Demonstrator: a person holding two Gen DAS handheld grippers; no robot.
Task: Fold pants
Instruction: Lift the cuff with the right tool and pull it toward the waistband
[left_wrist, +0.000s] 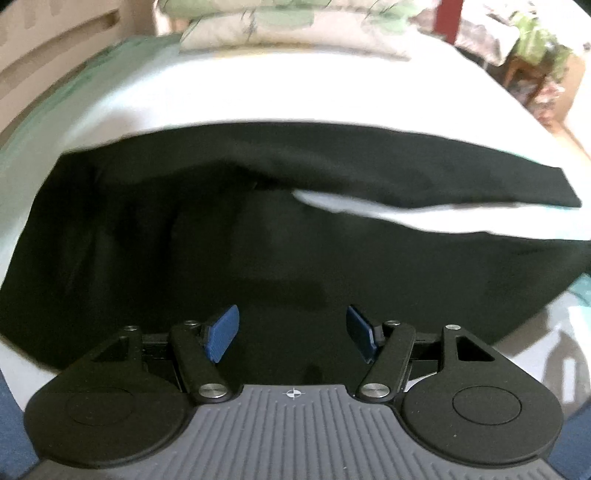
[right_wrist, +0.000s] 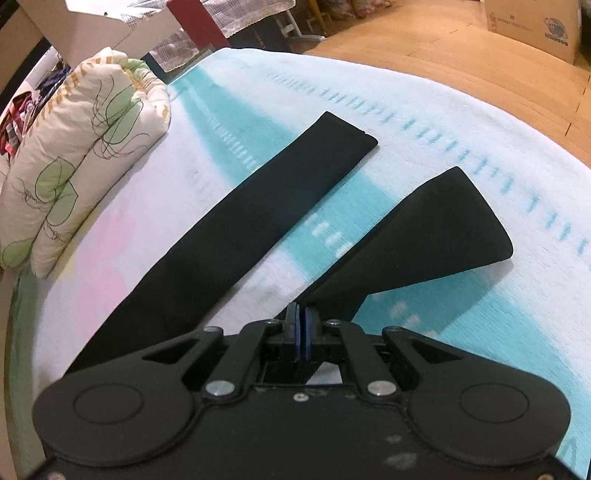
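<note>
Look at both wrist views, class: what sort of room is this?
Most likely a bedroom at home. Black pants lie spread on a bed sheet, leaf-print pillows are stacked at its far end, and a cardboard box stands on the wooden floor.

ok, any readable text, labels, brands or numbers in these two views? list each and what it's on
Nothing reads cleanly.
Cardboard box, top right of the right wrist view: a round blue logo and dark print, too blurred to read.
Left gripper: only a small crosshair mark on its grey base, no text.
Pants, bedsheet, pillow: no writing, only leaf and dash patterns.
</note>
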